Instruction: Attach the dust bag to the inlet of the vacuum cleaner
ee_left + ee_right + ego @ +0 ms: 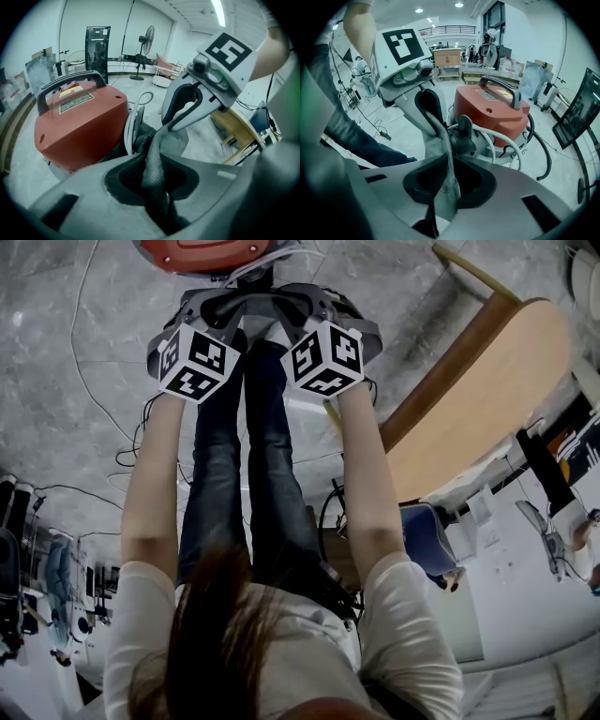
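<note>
The red vacuum cleaner [79, 126] [497, 112] stands on the floor, and its top edge shows at the top of the head view [202, 251]. Its black inlet [461, 138] [140, 136] faces both grippers. A strip of the grey cloth dust bag [157, 154] [443, 154] is stretched just in front of the inlet. My left gripper [157, 187] [433, 117] is shut on one end of the cloth. My right gripper [445, 192] [180, 119] is shut on the other end. In the head view the marker cubes [195, 362] hide the jaws and the bag.
A white hose [506, 140] and a black cable [546, 159] loop around the vacuum's base. A wooden table [478, 399] stands to the right, and cables [141, 437] lie on the floor to the left. A fan [147, 40] and a black panel [97, 47] stand far behind.
</note>
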The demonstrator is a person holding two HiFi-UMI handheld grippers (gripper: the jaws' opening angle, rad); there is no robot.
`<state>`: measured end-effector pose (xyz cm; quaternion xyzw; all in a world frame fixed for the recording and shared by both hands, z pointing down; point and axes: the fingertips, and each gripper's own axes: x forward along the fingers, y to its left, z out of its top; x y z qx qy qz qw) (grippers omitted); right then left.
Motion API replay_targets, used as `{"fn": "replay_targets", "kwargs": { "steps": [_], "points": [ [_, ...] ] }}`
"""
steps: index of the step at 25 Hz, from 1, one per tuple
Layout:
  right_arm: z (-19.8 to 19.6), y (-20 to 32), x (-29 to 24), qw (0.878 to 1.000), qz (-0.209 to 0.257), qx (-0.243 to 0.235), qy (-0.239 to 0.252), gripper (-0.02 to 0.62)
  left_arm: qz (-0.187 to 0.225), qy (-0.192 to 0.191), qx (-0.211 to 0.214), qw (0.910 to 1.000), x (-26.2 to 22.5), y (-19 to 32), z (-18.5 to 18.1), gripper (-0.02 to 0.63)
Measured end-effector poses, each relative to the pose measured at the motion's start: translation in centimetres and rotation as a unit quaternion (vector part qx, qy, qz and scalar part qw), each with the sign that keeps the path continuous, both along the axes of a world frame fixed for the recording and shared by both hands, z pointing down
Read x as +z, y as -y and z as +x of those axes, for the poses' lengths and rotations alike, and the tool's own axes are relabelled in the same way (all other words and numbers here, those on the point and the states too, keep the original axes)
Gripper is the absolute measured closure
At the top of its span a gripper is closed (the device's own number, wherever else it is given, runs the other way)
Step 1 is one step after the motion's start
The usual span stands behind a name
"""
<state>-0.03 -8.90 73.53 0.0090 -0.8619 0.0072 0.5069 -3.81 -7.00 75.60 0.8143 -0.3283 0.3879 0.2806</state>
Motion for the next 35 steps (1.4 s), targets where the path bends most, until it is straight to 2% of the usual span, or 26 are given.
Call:
{"fn": "replay_targets", "kwargs": {
  "steps": [5,8,11,20,24,28,35],
  "points": [
    [0.3,-0.2,0.1,0.998,-0.031,0.047,-0.002,0.515,-0.028,-0.014,-0.01,0.9995,-0.2,-0.6,0.5,0.481],
    [0.5,-0.5,0.2,0.996,-0.055,0.063,-0.007,0.441,-0.036,-0.027,-0.014,0.9989,-0.6,-0.8,0.8,0.415],
    [0.6,-0.7,0.1,0.995,-0.065,0.072,-0.008,0.405,-0.04,-0.031,-0.013,0.9986,-0.7,-0.7,1.0,0.381],
    [0.2,-0.7,-1.0,0.993,-0.064,0.102,0.015,0.396,-0.032,-0.029,-0.013,0.999,-1.4,-0.6,1.1,0.37],
    [-0.2,0.0,-2.9,0.987,-0.067,0.141,0.048,0.396,-0.021,-0.033,-0.023,0.999,-2.7,-0.2,1.0,0.37],
    [-0.6,0.8,-5.2,0.977,-0.073,0.182,0.087,0.431,0.005,-0.038,-0.043,0.9983,-5.4,0.9,0.8,0.38],
    [-1.3,2.4,-10.1,0.946,-0.08,0.268,0.165,0.563,0.068,-0.053,-0.088,0.9924,-11.6,2.9,0.6,0.498]
  ]
}}
